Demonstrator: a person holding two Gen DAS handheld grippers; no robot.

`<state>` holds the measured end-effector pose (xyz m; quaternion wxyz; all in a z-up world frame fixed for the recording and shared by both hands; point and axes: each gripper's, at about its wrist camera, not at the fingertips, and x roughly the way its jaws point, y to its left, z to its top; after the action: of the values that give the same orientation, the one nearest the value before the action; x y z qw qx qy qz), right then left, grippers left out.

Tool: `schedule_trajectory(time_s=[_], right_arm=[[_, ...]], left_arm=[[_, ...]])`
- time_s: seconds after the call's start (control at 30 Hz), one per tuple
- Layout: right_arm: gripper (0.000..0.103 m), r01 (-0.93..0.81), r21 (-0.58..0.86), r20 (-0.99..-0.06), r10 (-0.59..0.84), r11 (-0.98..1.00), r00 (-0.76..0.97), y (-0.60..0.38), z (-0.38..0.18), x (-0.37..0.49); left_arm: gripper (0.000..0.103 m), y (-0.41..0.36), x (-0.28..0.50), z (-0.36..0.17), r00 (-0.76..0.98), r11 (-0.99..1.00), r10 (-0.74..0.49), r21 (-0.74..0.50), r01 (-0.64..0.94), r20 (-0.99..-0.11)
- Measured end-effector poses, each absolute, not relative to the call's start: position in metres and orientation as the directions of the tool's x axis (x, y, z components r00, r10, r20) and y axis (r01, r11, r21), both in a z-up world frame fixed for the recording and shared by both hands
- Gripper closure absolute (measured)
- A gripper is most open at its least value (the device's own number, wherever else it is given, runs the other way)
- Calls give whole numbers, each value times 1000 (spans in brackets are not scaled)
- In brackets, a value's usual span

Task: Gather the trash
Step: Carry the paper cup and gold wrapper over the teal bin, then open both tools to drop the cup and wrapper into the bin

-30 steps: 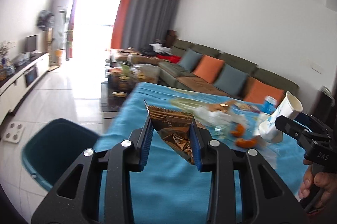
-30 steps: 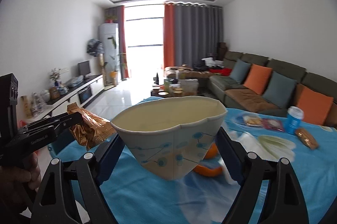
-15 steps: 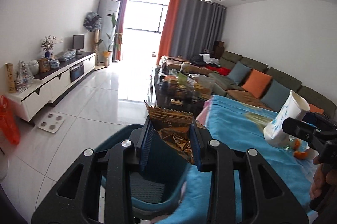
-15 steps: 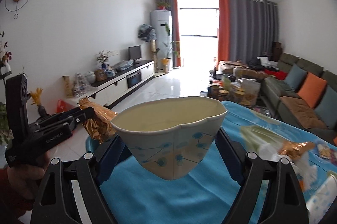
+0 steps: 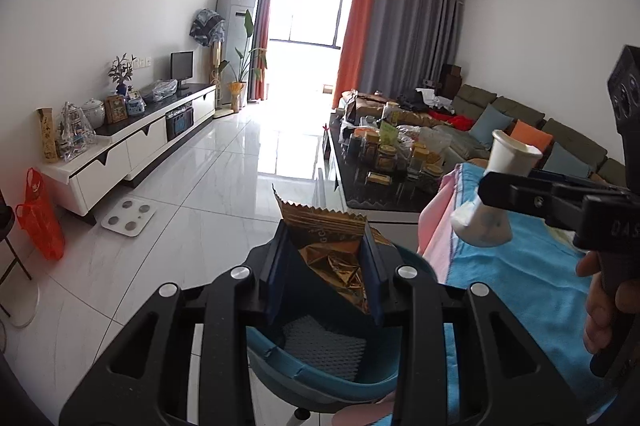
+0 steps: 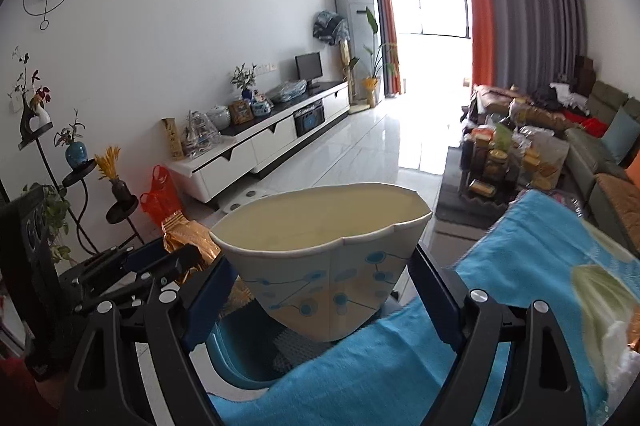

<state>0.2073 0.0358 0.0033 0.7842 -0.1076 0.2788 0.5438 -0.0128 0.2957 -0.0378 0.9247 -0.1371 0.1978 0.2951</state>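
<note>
Holding two pieces of trash above the teal bin, both grippers closed on their load.

From the left wrist view, the left gripper (image 5: 327, 276) pinches a gold snack wrapper (image 5: 332, 250) between its blue pads (image 5: 276, 272), directly above the open teal trash bin (image 5: 320, 366) on the white floor; the wrapper is light and crumpled, so on release it may stick to one pad, or drift and land on the tiles beside the rim. At the right of this view, the right gripper (image 5: 496, 189) grips a paper cup (image 5: 494, 193) near the blue tablecloth (image 5: 532, 290). From the right wrist view, the right gripper (image 6: 324, 290) squeezes the paper cup (image 6: 324, 262) out of round, above the edge of the blue tablecloth (image 6: 460, 346), with the teal trash bin (image 6: 240, 358) only partly below; if the jaws open here, I judge the cup can hit the cloth or the rim and roll away. The left gripper (image 6: 176, 266) with the gold snack wrapper (image 6: 192, 238) is just beside, so the two tools may also bump.
</note>
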Motion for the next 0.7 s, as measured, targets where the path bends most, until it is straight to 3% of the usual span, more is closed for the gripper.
schedule_trajectory(time_s=[0.7], right_arm=[[19, -909, 159, -750, 646, 385, 143, 124, -49, 218]], left_arm=[[67, 328, 60, -112, 625, 776, 475, -40, -630, -619]])
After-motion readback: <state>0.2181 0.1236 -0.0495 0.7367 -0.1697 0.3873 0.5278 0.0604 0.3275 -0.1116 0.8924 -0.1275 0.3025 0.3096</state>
